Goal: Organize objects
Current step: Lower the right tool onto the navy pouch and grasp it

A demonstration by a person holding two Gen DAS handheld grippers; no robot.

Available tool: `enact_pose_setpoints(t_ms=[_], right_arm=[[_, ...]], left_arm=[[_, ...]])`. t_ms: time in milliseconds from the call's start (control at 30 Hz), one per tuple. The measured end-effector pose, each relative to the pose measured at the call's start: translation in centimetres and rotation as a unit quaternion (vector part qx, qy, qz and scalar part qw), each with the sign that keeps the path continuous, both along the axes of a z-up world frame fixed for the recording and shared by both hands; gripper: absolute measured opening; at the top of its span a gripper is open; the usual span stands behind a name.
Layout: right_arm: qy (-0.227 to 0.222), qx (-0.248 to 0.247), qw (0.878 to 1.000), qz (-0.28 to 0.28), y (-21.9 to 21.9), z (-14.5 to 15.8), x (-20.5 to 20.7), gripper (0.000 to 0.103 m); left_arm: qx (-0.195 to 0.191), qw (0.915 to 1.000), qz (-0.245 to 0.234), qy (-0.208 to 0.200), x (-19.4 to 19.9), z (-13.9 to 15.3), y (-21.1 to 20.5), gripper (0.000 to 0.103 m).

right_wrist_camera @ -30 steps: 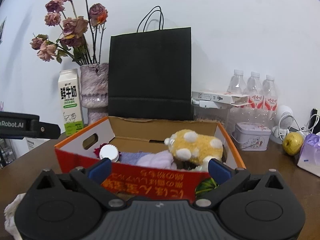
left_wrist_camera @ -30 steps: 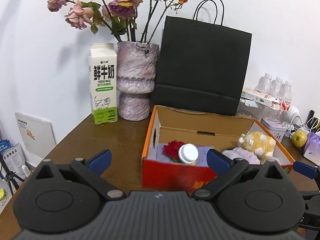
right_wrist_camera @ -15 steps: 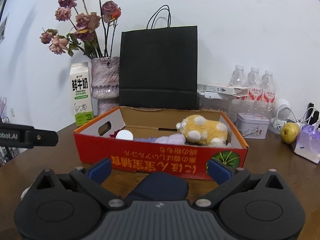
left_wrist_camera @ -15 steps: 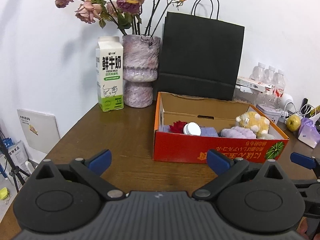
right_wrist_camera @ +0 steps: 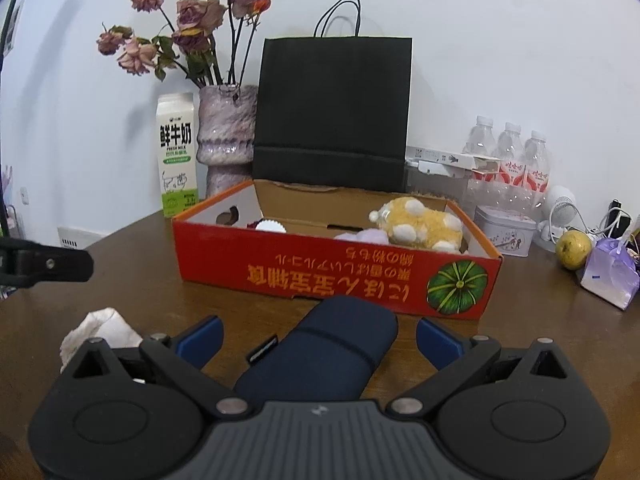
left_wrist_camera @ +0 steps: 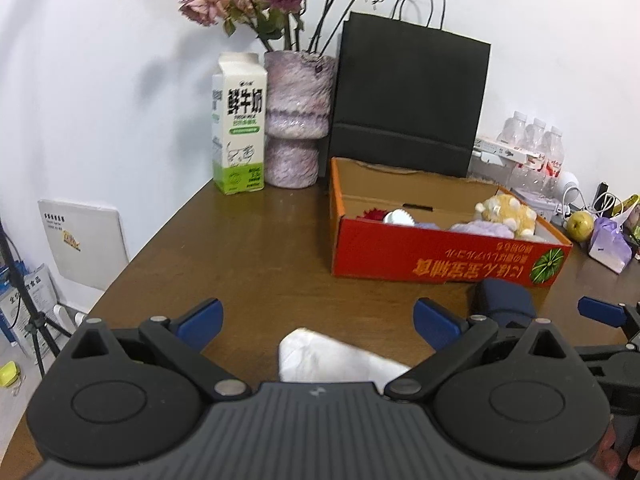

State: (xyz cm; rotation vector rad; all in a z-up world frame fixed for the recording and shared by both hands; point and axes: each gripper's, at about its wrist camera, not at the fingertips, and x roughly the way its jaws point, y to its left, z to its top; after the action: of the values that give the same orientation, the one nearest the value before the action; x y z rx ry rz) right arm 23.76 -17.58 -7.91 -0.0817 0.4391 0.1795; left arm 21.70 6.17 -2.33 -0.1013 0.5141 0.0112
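Item: both tools withdrawn from the red cardboard box (right_wrist_camera: pixel 336 276). A second ago we looked down over its near wall; we have since backed off toward the near table edge, and two loose things have come into view.

Left gripper (left_wrist_camera: pixel 318 318): jaws spread wide, holding nothing, a crumpled white cloth (left_wrist_camera: pixel 332 360) lying on the table between and just under them.

Right gripper (right_wrist_camera: pixel 318 338): jaws likewise wide, empty, straddling a dark navy pouch (right_wrist_camera: pixel 320 352) whose far end lies just short of the box's near wall. Whether the pads touch it we cannot tell.

We judge the earlier deposit finished and the cloth and pouch next in line for the box.

Box contents: yellow plush toy (right_wrist_camera: pixel 420 222) at right, lilac soft item (right_wrist_camera: pixel 362 236) beside it, white ridged cap (right_wrist_camera: pixel 270 226) and a red tuft at left. Free room looks modest, mostly along the middle.

Surroundings, far side: milk carton (left_wrist_camera: pixel 240 124), vase of dried roses (left_wrist_camera: pixel 298 120), black paper bag (right_wrist_camera: pixel 332 112). Far right: water bottles (right_wrist_camera: pixel 508 152), tin (right_wrist_camera: pixel 506 230), pear (right_wrist_camera: pixel 574 248), purple packet (right_wrist_camera: pixel 610 272).

Obstacles: the box's near wall must be cleared on each lift; the two tools sit close together.
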Motion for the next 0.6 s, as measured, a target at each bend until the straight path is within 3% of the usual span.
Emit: enact_pose_setpoints(t_ms=[600], right_arm=[[0.104, 0.029, 0.991, -0.073, 1.2, -2.0, 4.5, 0.102]], left_arm=[[-0.016, 0.9996, 0.023, 0.008, -0.9, -0.7, 4.1, 0.103]])
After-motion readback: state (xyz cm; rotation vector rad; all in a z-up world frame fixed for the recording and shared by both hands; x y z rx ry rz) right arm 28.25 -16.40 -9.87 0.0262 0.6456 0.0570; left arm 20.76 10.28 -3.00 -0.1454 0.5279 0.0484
